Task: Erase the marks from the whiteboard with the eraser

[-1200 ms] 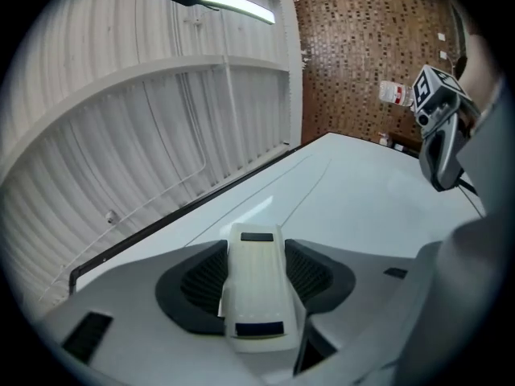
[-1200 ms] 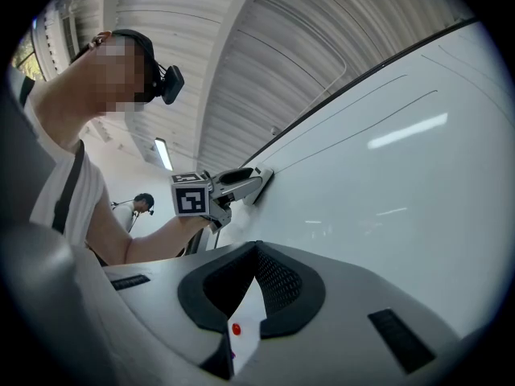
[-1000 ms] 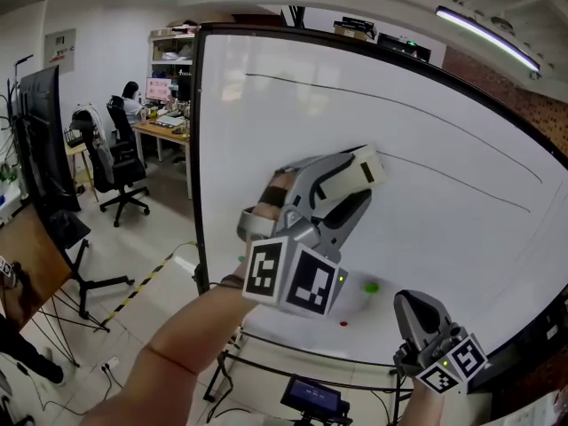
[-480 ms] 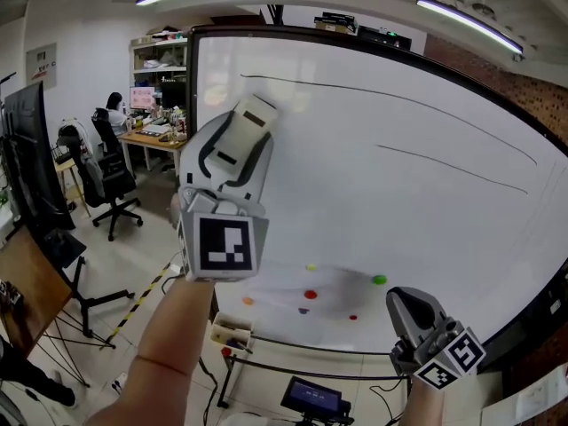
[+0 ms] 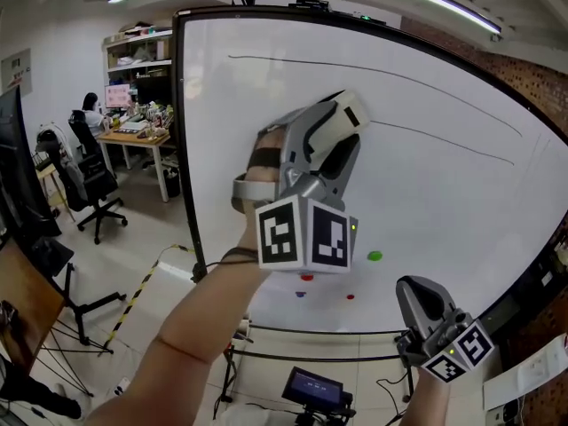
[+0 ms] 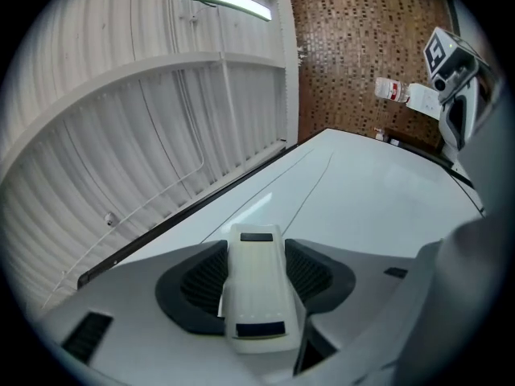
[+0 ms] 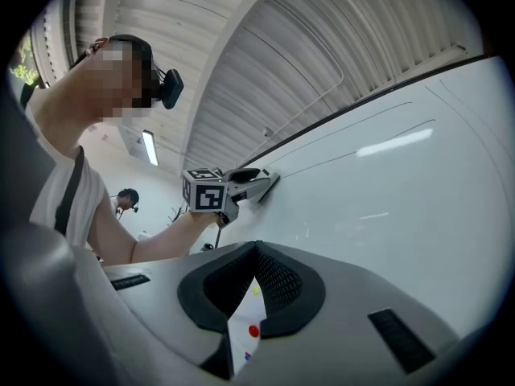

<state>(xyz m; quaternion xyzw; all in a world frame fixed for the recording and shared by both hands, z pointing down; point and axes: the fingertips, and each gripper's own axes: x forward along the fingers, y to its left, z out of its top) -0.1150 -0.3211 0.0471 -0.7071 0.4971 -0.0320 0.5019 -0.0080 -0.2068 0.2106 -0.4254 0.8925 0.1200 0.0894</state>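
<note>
Cream plastic eraser (image 6: 256, 286), pinched by the left gripper (image 5: 342, 131) at frame centre, meets the glossy white whiteboard (image 5: 426, 220) at the left end of the lower black line (image 5: 444, 141), so a rightward sweep should follow; the right gripper (image 5: 417, 298) sits closed, empty.
</note>
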